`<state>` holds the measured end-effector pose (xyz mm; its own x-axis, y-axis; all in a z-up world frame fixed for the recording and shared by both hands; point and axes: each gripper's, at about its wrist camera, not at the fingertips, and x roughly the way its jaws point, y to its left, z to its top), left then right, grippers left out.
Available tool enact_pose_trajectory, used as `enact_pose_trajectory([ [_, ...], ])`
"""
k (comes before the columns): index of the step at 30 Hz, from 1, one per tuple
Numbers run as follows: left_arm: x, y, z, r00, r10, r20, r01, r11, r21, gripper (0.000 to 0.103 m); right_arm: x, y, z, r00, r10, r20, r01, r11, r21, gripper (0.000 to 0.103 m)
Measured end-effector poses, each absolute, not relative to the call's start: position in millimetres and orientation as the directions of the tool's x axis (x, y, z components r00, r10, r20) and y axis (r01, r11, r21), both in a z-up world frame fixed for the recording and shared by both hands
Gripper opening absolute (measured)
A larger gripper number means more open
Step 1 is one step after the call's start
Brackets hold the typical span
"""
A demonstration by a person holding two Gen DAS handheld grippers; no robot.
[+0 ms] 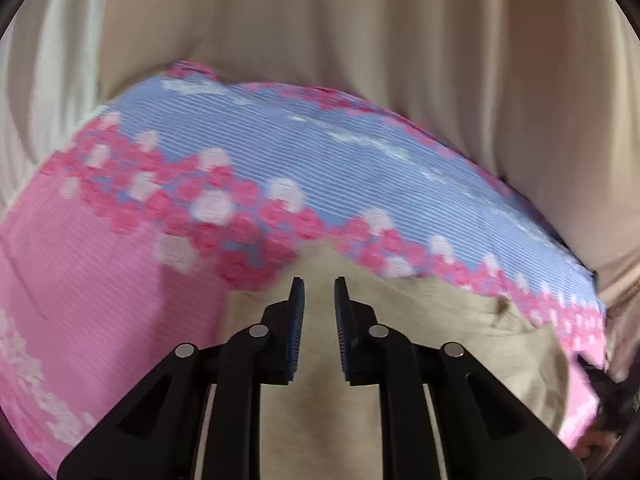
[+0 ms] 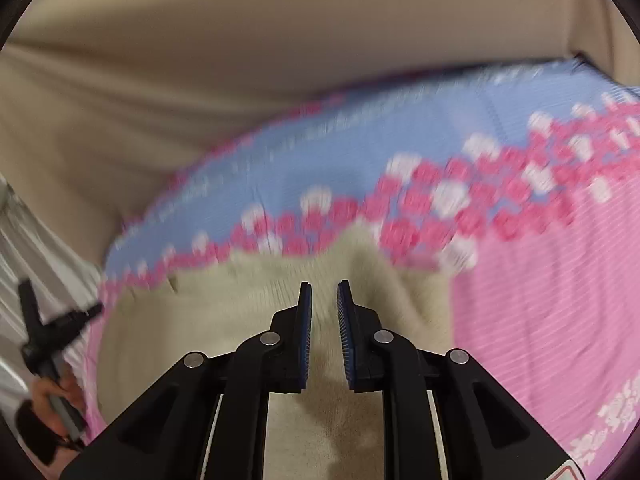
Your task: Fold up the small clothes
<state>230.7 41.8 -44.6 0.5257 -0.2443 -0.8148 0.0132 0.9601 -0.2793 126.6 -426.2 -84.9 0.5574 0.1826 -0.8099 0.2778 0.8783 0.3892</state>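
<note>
Both views are smeared with motion blur, so the edges of the beige garment (image 1: 460,332) are hard to trace; its lower part is cut off behind the left gripper (image 1: 319,286) and right gripper (image 2: 323,288). Each hovers over the garment, fingers parted with nothing between them. The garment lies on a pink-and-blue floral mat (image 1: 248,148), with tan curtains (image 1: 360,28) hanging beyond the mat.
</note>
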Motion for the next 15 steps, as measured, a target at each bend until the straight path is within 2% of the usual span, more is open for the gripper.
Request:
enact_pose_trajectory([
  [1, 235.8, 34.4, -52.7, 0.493, -0.247, -0.834, 0.028, 0.963, -0.269, 0.029, 137.4, -427.6, -105.6, 0.505, 0.166, -0.847, 0.31, 0.881, 0.357, 0.009],
  [2, 241.9, 22.4, -70.7, 0.438, -0.238, -0.867, 0.042, 0.969, -0.245, 0.034, 139.5, -433.1, -109.4, 0.537, 0.169, -0.827, 0.324, 0.863, 0.387, 0.007],
  [5, 241.4, 18.3, -98.0, 0.408, -0.222, -0.885, 0.03, 0.973, -0.23, 0.036, 137.3, -440.4, -88.4, 0.557, 0.156, -0.816, 0.394, 0.815, 0.425, 0.008],
  [6, 239.6, 17.9, -95.2, 0.423, -0.218, -0.88, 0.026, 0.973, -0.229, 0.037, 131.5, -437.1, -73.5, 0.595, 0.14, -0.791, 0.375, 0.823, 0.427, 0.015],
  [8, 237.9, 18.2, -87.6, 0.425, -0.221, -0.878, 0.017, 0.972, -0.236, 0.038, 125.1, -428.6, -59.7, 0.618, 0.079, -0.782, 0.344, 0.868, 0.359, 0.021],
  [9, 236.3, 20.0, -81.1, 0.437, -0.225, -0.871, 0.013, 0.97, -0.244, 0.039, 124.7, -426.2, -57.3, 0.609, 0.046, -0.792, 0.33, 0.893, 0.305, 0.031],
  [10, 233.5, 24.4, -71.0, 0.465, -0.225, -0.856, 0.005, 0.968, -0.252, 0.046, 127.4, -427.2, -58.5, 0.601, 0.025, -0.799, 0.328, 0.904, 0.275, 0.042],
  [11, 229.5, 26.7, -64.9, 0.488, -0.215, -0.846, -0.006, 0.968, -0.25, 0.054, 131.9, -430.3, -61.4, 0.584, -0.005, -0.812, 0.333, 0.914, 0.233, 0.047],
  [12, 230.2, 31.5, -58.0, 0.512, -0.194, -0.837, -0.026, 0.97, -0.241, 0.071, 136.2, -434.0, -65.5, 0.567, -0.015, -0.823, 0.337, 0.917, 0.215, 0.049],
  [13, 231.0, 36.6, -54.5, 0.53, -0.176, -0.829, -0.043, 0.971, -0.234, 0.078, 144.7, -439.2, -72.0, 0.541, -0.009, -0.841, 0.341, 0.916, 0.209, 0.051],
  [15, 248.8, 44.7, -62.5, 0.501, -0.149, -0.852, -0.061, 0.977, -0.206, 0.082, 158.0, -446.7, -83.9, 0.506, 0.037, -0.862, 0.336, 0.912, 0.237, 0.057],
])
